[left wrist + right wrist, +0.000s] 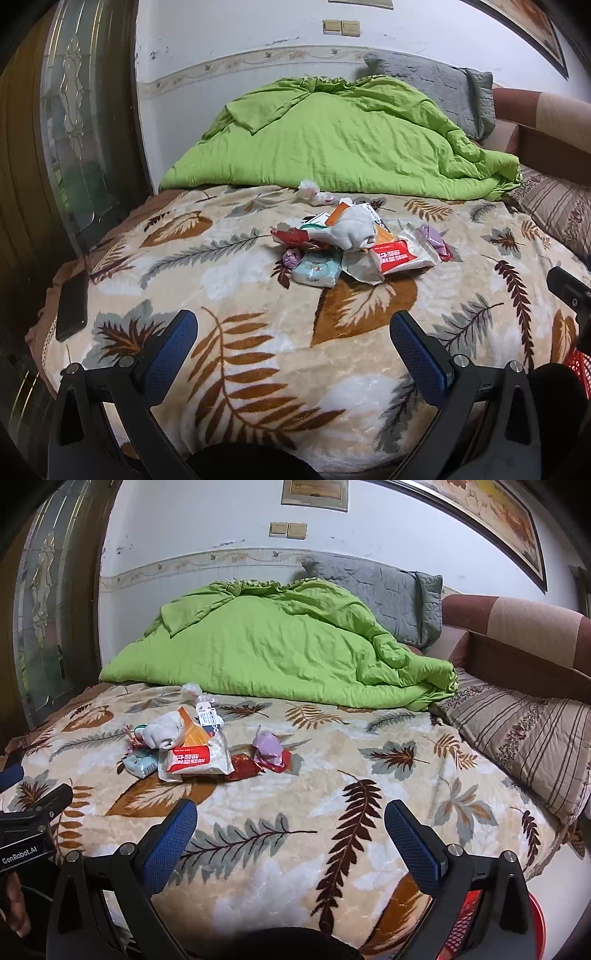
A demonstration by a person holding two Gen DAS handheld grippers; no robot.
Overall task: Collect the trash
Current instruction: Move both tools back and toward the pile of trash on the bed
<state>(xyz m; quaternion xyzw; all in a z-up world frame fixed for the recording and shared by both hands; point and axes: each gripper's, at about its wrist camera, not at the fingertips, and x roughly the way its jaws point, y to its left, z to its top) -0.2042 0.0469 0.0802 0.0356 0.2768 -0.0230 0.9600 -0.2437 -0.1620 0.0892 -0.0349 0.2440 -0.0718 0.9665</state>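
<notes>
Left gripper [293, 338] and right gripper [290, 825] held with jaws apart, nothing between them, above bare leaf-print blanket [332, 782], trash pile [343, 245] mid-bed, well apart from bed edges, green quilt [332, 140] behind.

a bed [369, 760] with a green duvet [280, 650] against a white wall [207, 520].

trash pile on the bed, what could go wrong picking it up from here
The wrappers overlap in a loose heap, so one grab may drag or scatter others across the blanket. The white sock on top may not be trash. The red basket sits below the bed edge, so dropped pieces could miss it.
</notes>
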